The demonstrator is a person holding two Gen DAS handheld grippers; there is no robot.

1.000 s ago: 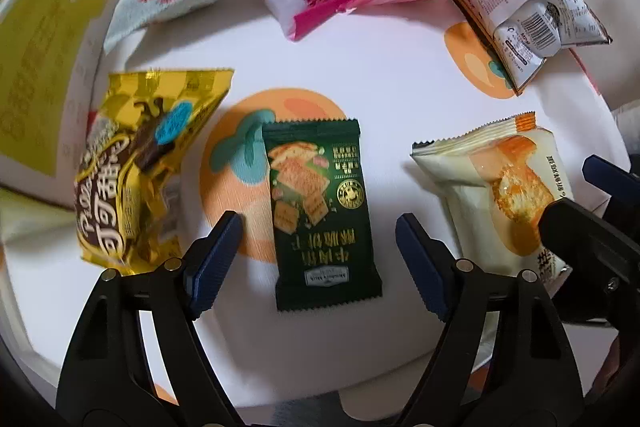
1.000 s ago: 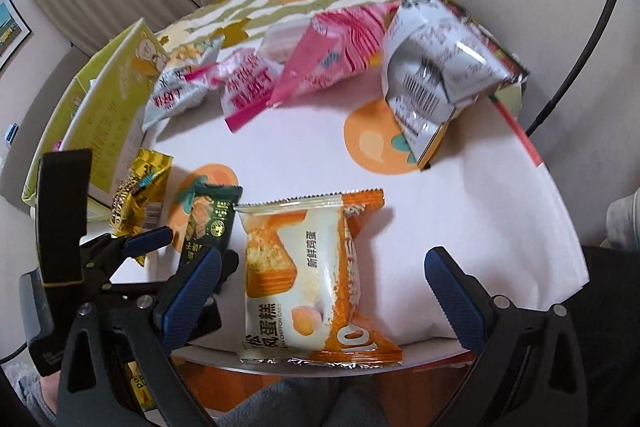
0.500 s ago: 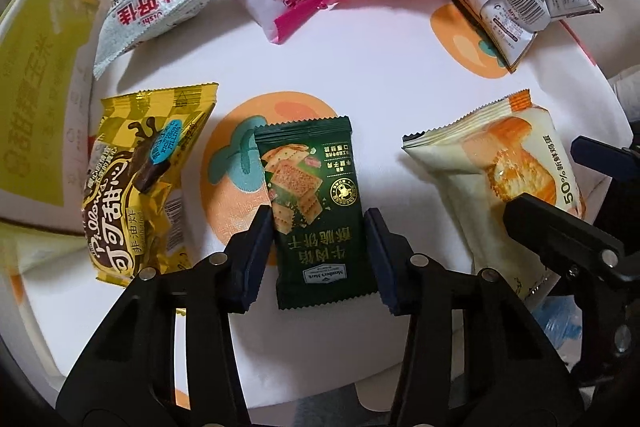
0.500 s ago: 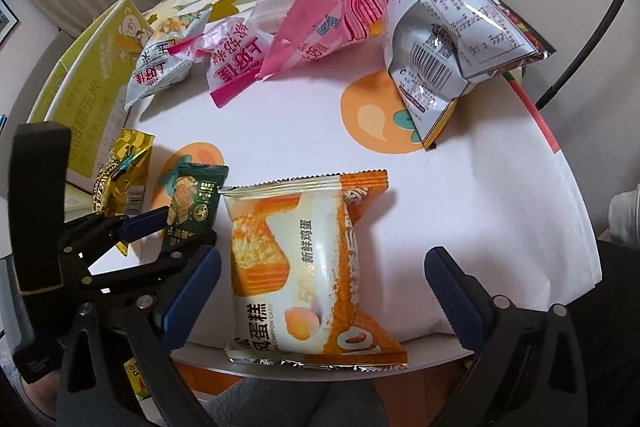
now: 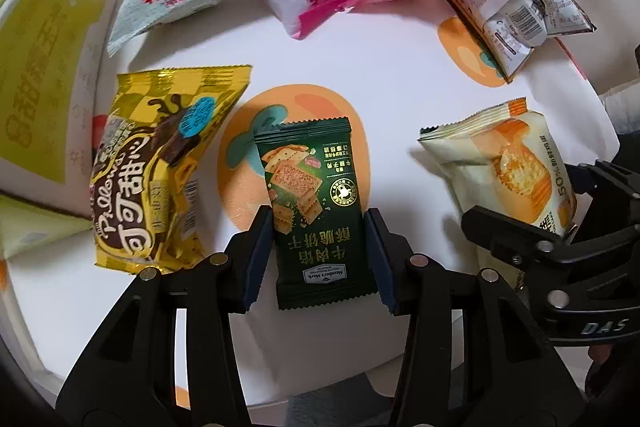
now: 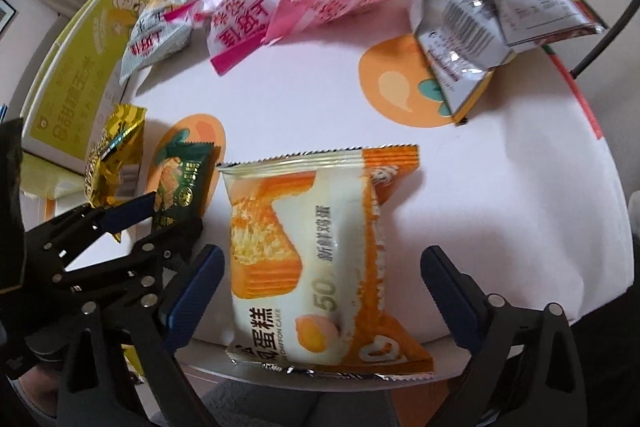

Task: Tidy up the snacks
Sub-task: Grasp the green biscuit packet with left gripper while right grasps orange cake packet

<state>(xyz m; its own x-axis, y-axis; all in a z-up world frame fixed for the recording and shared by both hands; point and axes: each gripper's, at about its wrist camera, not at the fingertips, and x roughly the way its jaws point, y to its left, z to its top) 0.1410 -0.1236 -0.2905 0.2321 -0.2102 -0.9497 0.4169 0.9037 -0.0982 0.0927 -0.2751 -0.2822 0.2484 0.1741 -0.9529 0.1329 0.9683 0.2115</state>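
Low in the left view, the left gripper (image 5: 318,257) clamps a flat, glossy dark-green biscuit packet (image 5: 316,211), while the right gripper (image 6: 320,301), closing, straddles a puffy cream-and-orange cake pouch (image 6: 320,259) beside crinkled foil bags (image 6: 488,23).

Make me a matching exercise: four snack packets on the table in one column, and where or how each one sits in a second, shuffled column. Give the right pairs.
Things:
1. dark green cracker packet
2. chiffon cake packet
3. gold chocolate packet
4. silver barcode packet

Places or states:
A. far right of the table, crumpled
B. clamped between the pads of the left hand-held gripper
C. lies between the closing jaws of the right hand-held gripper, pads not yet on it
D. at the left, beside the yellow box

Pairs: 1-B, 2-C, 3-D, 4-A
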